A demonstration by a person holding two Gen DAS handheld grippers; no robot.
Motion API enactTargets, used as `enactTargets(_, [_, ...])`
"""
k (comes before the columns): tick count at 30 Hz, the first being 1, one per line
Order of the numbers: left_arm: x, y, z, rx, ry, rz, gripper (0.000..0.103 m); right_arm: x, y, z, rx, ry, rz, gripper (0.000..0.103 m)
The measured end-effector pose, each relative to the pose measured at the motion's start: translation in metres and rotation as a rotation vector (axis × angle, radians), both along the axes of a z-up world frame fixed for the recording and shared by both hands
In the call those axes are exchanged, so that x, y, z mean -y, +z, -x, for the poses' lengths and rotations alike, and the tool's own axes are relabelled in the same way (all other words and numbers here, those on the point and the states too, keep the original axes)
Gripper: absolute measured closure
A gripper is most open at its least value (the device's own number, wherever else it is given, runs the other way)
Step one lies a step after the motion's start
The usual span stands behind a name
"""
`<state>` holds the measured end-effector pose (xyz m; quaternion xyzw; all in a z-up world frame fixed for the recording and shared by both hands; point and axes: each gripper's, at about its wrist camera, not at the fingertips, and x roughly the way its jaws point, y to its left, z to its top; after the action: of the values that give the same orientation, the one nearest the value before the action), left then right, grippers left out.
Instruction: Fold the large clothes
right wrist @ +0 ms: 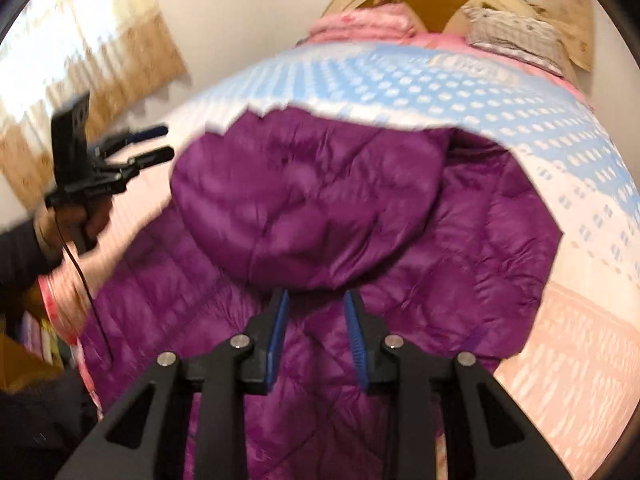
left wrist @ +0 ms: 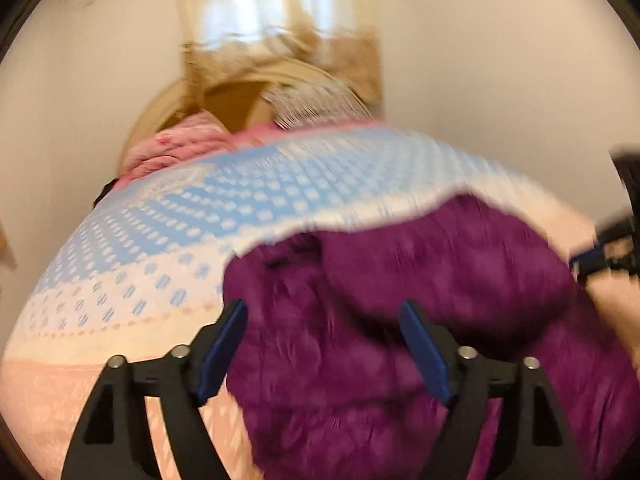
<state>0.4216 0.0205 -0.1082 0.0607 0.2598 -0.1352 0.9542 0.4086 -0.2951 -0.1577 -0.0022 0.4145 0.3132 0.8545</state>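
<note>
While the purple jacket (right wrist: 320, 208) is lying spread on the bed (right wrist: 560, 360) with its hood (right wrist: 304, 200) flopped over the back, both tools are hanging over it empty: left gripper (left wrist: 324, 344) is standing wide open, right gripper (right wrist: 316, 336) is sitting partly open, nothing between either pair of pads. Judging by the quilted puffy shell, it is looking light, soft and slippery, so I'm betting on pinching seams, hem or cuffs, not the slick panels. No containers are showing.
</note>
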Motion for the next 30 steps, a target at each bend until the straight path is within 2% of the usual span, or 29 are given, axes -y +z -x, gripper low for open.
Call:
enactTargets(4, [0.027,0.010,-0.029,0.006,0.093,0.012,0.021,-0.005,0.012,-0.026,-0.005,-0.159,-0.117,0.067])
enactTargets(6, [0.043,0.003,-0.035,-0.008,0.073,0.030,0.021,-0.020,0.008,-0.032,-0.026,-0.170,-0.151,0.067])
enactTargets(8, [0.059,-0.017,-0.031,-0.050,0.058,-0.012,0.021,-0.049,-0.004,-0.027,-0.033,-0.134,-0.103,0.067])
enactTargets(10, [0.068,-0.040,-0.017,-0.073,0.030,-0.086,0.021,-0.066,-0.018,-0.022,-0.049,-0.091,-0.050,0.067])
enactTargets(13, [0.070,-0.082,-0.001,-0.126,0.013,-0.225,0.021,-0.081,-0.056,-0.010,-0.051,-0.054,0.134,0.067])
enactTargets(14, [0.069,-0.090,0.000,-0.146,0.010,-0.239,0.021,-0.080,-0.062,-0.009,-0.058,-0.052,0.152,0.067])
enactTargets(17, [0.056,-0.087,-0.008,-0.198,0.007,-0.163,0.021,-0.067,-0.060,-0.007,-0.080,-0.060,0.128,0.067])
enactTargets(20, [0.045,-0.049,-0.014,-0.128,0.018,-0.069,0.021,-0.052,-0.025,-0.008,-0.005,-0.083,0.047,0.065])
enactTargets(22, [0.042,-0.028,-0.025,-0.082,0.030,-0.028,0.020,-0.037,-0.003,-0.020,0.036,-0.157,-0.004,0.051])
enactTargets(23, [0.043,-0.022,-0.036,-0.069,0.057,-0.028,0.019,-0.029,0.002,-0.032,0.039,-0.212,-0.022,0.041])
enactTargets(25, [0.048,-0.019,-0.061,-0.065,0.138,-0.052,0.019,-0.017,0.002,-0.055,0.014,-0.308,-0.057,0.039])
enactTargets(27, [0.053,-0.027,-0.085,-0.096,0.254,-0.084,0.019,-0.006,-0.015,-0.087,-0.086,-0.460,-0.116,0.039])
enactTargets(28, [0.058,-0.035,-0.094,-0.124,0.289,-0.082,0.019,-0.004,-0.024,-0.098,-0.134,-0.499,-0.148,0.040])
enactTargets(29, [0.065,-0.043,-0.100,-0.138,0.299,-0.078,0.019,-0.006,-0.040,-0.110,-0.190,-0.530,-0.181,0.045])
enactTargets(30, [0.070,-0.049,-0.105,-0.139,0.327,-0.089,0.019,-0.009,-0.048,-0.118,-0.205,-0.554,-0.173,0.051])
